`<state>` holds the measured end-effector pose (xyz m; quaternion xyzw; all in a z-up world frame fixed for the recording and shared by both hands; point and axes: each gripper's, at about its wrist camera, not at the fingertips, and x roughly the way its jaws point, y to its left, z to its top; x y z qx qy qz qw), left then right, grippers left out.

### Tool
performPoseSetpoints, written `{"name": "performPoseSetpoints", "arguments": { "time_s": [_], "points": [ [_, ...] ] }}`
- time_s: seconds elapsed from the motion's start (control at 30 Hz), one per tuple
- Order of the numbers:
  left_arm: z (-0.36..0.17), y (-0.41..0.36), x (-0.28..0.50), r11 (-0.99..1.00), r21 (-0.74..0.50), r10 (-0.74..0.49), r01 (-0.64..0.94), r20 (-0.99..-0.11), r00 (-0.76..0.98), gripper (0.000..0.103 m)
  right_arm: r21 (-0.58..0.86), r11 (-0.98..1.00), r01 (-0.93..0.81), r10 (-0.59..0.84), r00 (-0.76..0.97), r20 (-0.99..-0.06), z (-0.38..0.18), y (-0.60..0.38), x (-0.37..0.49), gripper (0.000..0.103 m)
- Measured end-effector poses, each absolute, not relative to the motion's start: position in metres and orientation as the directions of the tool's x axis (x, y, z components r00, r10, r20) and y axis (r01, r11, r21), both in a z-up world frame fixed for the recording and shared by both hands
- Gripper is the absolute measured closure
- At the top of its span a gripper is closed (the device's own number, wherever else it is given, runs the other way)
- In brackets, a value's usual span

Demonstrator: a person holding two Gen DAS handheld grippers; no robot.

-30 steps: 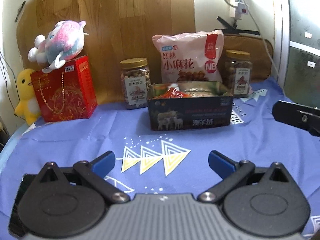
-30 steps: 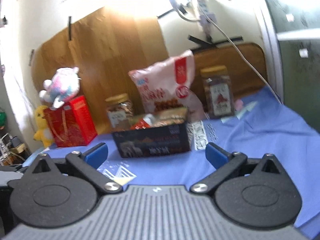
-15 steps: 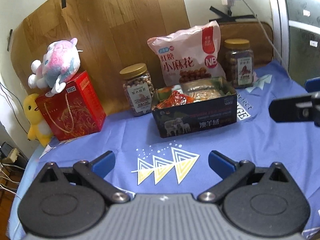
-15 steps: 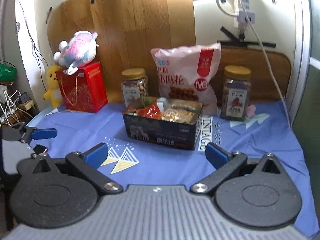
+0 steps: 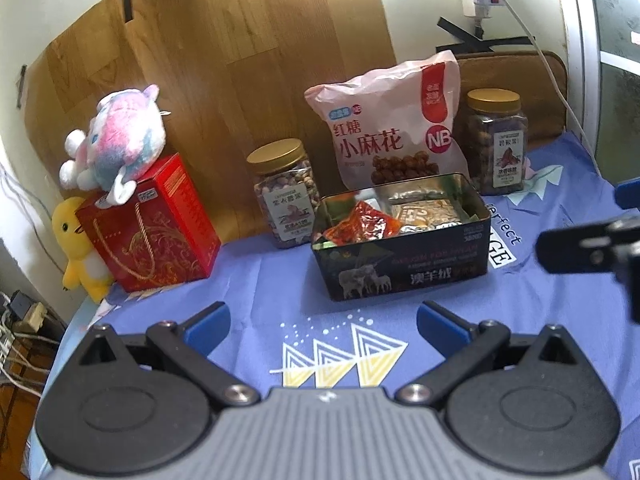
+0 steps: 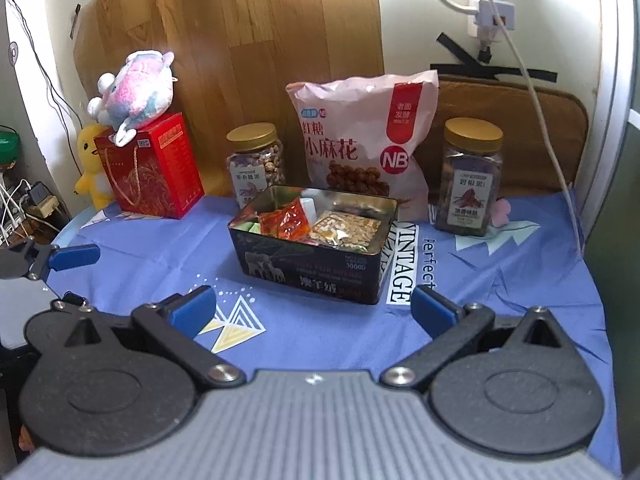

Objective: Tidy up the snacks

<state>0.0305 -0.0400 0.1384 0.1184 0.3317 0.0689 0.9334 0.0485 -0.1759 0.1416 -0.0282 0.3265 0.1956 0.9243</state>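
On the blue-clothed surface, we find both pairs of tongs spread wide and empty, facing an open dark tin of snack packets that sits mid-cloth. From our left tongs the tin lies straight ahead and slightly right, its long side running across the view; from our right tongs it stands just ahead, turned corner-on. By our reading the right tongs are the nearer pair, though neither touches anything. Behind the tin a pink snack bag leans upright, a gold-lidded nut jar to its left and a second jar to its right; further left, a red gift box carries a plush toy, with a yellow duck toy beside it. Against the frames of a second ago, both cameras now sit higher and look down into the tin, whose red packet and pale packets show plainly, and the right view, blurred and tilted then, is level and sharp
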Motion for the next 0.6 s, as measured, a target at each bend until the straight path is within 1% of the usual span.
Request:
{"name": "performPoseSetpoints", "arguments": {
  "time_s": [0.17,0.6],
  "points": [
    [0.138,-0.046,0.042,0.959,0.281,0.211,-0.042,-0.603,0.769,0.000,0.081,0.918,-0.389,0.347,0.685,-0.640,0.134,-0.172,0.068,0.000],
    [0.130,-0.041,0.077,0.952,0.304,0.236,-0.044,-0.633,0.737,0.000,0.082,0.903,-0.421,0.363,0.648,-0.670,0.126,-0.163,0.110,0.000]
  ]
}}
